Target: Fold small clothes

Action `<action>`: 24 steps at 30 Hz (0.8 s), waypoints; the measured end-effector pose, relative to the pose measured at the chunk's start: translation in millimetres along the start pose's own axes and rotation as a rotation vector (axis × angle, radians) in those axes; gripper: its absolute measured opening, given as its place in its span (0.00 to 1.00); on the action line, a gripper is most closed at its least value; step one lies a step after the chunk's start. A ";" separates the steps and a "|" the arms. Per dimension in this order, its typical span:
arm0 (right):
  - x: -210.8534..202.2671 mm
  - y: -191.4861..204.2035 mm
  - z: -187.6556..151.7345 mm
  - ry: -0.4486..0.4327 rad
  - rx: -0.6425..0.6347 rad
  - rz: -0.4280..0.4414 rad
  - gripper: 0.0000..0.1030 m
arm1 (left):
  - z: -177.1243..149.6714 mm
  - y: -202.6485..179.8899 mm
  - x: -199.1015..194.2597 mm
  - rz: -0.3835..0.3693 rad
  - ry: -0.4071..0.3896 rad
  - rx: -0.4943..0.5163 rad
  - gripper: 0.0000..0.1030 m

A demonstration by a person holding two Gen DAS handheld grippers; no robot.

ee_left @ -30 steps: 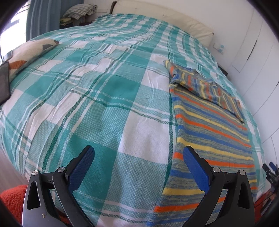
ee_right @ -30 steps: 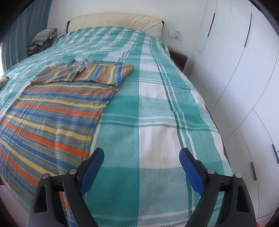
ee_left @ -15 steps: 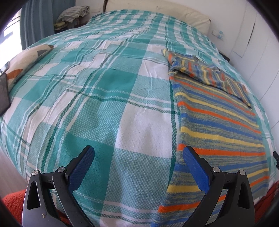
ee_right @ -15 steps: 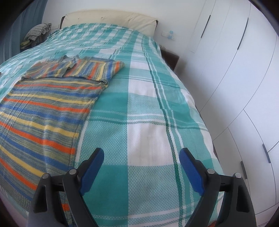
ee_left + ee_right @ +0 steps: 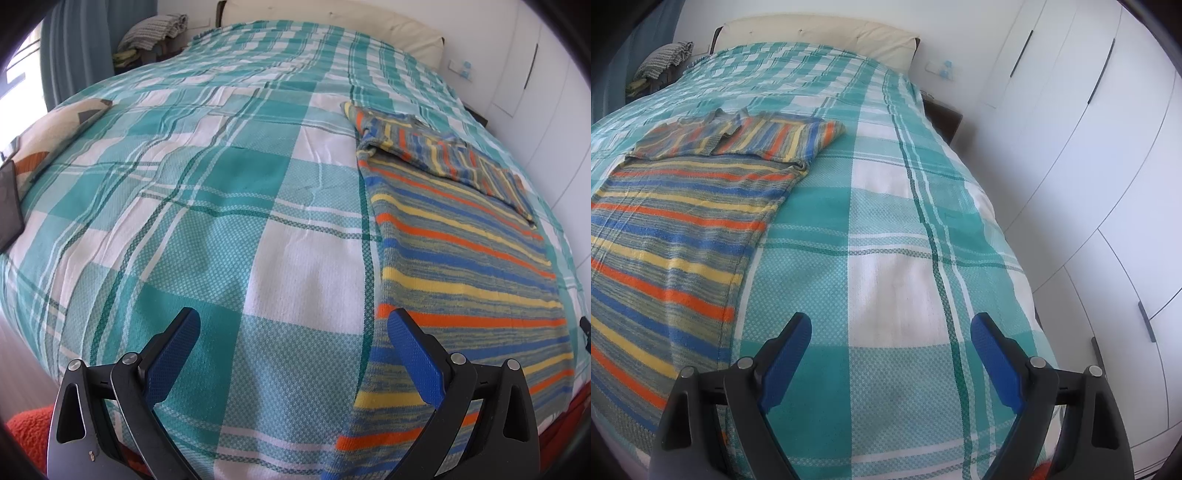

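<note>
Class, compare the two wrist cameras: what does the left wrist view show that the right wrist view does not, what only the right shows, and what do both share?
Only the left wrist view shows the patterned cushion, the dark flat object beside it, the blue curtain and the left gripper, open above the bedspread.

Only the right wrist view shows the white wardrobe doors, the dark bedside table and the right gripper, also open.

Both show the teal plaid bedspread, the striped garment with its sleeves folded across the top, the cream headboard and the pile of folded clothes.
</note>
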State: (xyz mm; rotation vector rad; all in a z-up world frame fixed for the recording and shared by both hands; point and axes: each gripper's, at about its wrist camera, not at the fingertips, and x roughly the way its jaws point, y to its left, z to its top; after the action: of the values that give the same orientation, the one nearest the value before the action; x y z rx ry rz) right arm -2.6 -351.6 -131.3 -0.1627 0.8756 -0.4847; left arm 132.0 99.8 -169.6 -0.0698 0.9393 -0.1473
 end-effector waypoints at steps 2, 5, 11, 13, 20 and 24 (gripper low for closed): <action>0.1 0.3 -0.3 0.002 -0.001 -0.006 0.85 | 0.0 -0.1 0.2 0.000 0.000 0.001 0.99; 1.0 0.3 -0.3 0.005 -0.002 -0.016 0.85 | 0.1 -0.5 0.2 0.003 0.002 0.001 0.99; 3.0 -2.7 -0.5 0.011 0.008 -0.030 0.85 | 1.6 -3.6 2.0 0.036 0.006 0.027 0.99; 4.2 -3.8 -0.5 0.015 0.015 -0.033 0.85 | 1.7 -5.1 2.4 0.046 0.006 0.040 0.99; 10.5 -1.0 -1.8 0.034 0.012 -0.027 0.85 | 0.8 -15.0 3.4 0.077 0.004 0.110 0.99; 9.4 3.8 -1.9 0.028 -0.002 -0.024 0.85 | -0.1 -20.9 3.9 0.093 0.006 0.143 0.99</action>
State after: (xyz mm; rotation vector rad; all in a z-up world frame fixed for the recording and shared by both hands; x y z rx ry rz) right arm 2.4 -352.5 -140.3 -0.1690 0.9026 -0.5091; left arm 132.2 78.5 -170.2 0.1062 0.9335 -0.1286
